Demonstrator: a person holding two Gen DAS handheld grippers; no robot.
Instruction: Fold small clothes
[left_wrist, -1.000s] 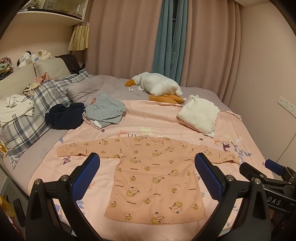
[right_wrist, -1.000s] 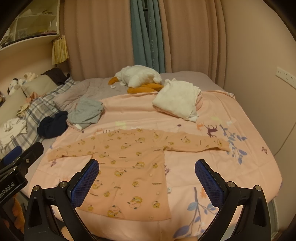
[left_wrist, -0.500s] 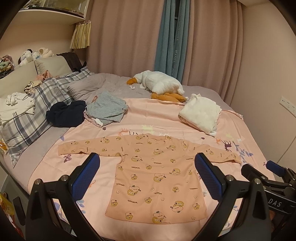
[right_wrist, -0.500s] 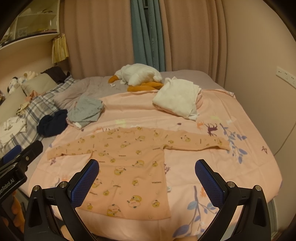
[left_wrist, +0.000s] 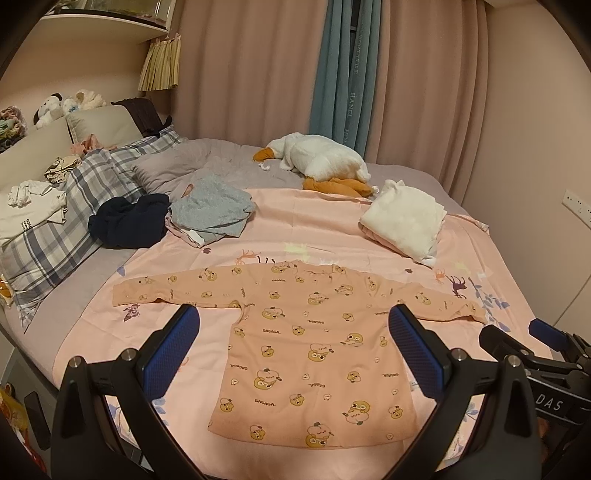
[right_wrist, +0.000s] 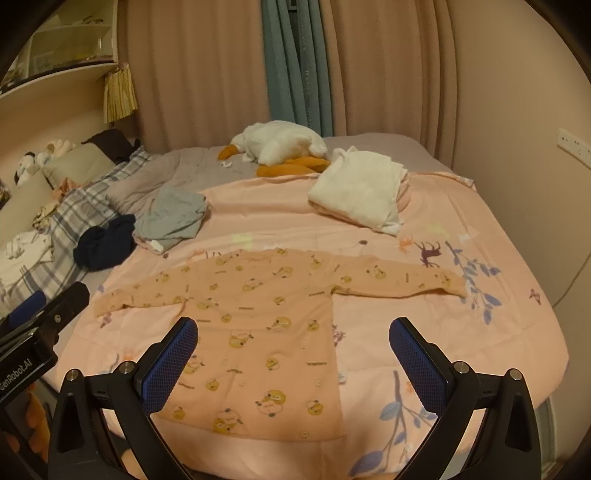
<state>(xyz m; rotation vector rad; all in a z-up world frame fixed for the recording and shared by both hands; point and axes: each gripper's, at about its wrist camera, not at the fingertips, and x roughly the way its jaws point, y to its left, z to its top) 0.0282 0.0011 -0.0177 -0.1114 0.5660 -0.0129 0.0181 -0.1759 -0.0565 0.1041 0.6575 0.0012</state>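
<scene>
A small peach long-sleeved top (left_wrist: 310, 339) (right_wrist: 258, 328) with bear prints lies flat on the pink sheet (left_wrist: 314, 225) (right_wrist: 480, 332), both sleeves spread out sideways, hem towards me. My left gripper (left_wrist: 293, 354) hangs open above the near edge of the bed, over the top's lower half, holding nothing. My right gripper (right_wrist: 293, 354) is open too, above the top's hem and right side, empty. The right gripper's body (left_wrist: 535, 369) shows at the right edge of the left wrist view; the left gripper's body (right_wrist: 33, 332) shows at the left edge of the right wrist view.
Behind the top lie a folded white garment (left_wrist: 406, 221) (right_wrist: 362, 192), a grey garment (left_wrist: 212, 208) (right_wrist: 171, 216), a dark navy bundle (left_wrist: 129, 221) (right_wrist: 105, 243) and a white goose plush (left_wrist: 321, 158) (right_wrist: 280, 142). Plaid pillows (left_wrist: 66, 221) lie left; curtains (left_wrist: 343, 74) hang behind.
Both grippers have drifted slightly, so the top sits a little further back in both views. Top and jaw openings are unchanged.
</scene>
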